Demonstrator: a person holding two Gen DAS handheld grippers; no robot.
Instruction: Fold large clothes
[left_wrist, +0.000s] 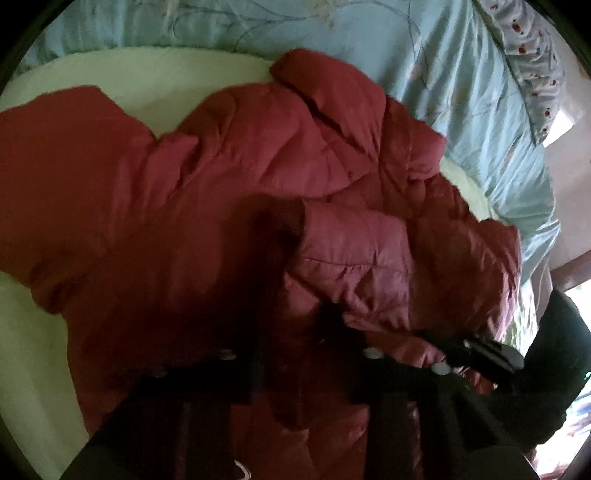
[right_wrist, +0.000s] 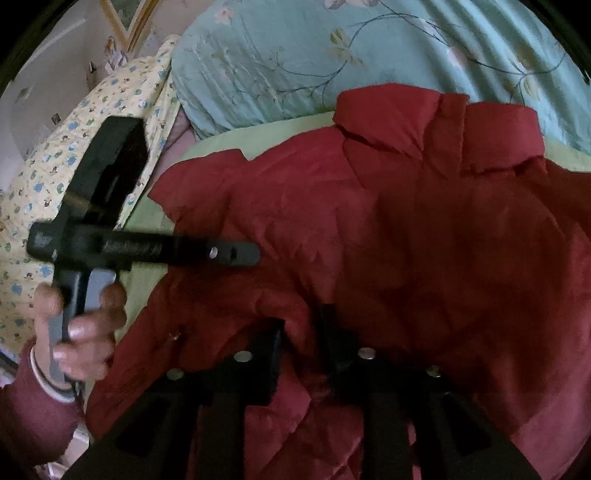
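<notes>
A large dark red padded jacket (left_wrist: 229, 177) lies spread on a pale green sheet (left_wrist: 122, 74), collar toward the far side. One sleeve (left_wrist: 351, 266) is folded across its body. My left gripper (left_wrist: 291, 332) hangs just over the jacket with its jaws apart and red fabric between them; its grip is unclear. It also shows from the side in the right wrist view (right_wrist: 255, 253). My right gripper (right_wrist: 301, 332) has a fold of the jacket (right_wrist: 424, 229) between its fingers. It also shows in the left wrist view (left_wrist: 476, 350) at the jacket's right edge.
A light blue flowered quilt (right_wrist: 295, 55) lies bunched beyond the jacket. A yellow patterned pillow (right_wrist: 74, 147) sits at the left in the right wrist view. A white flowered pillow (left_wrist: 528, 55) and the bed's edge are at the right in the left wrist view.
</notes>
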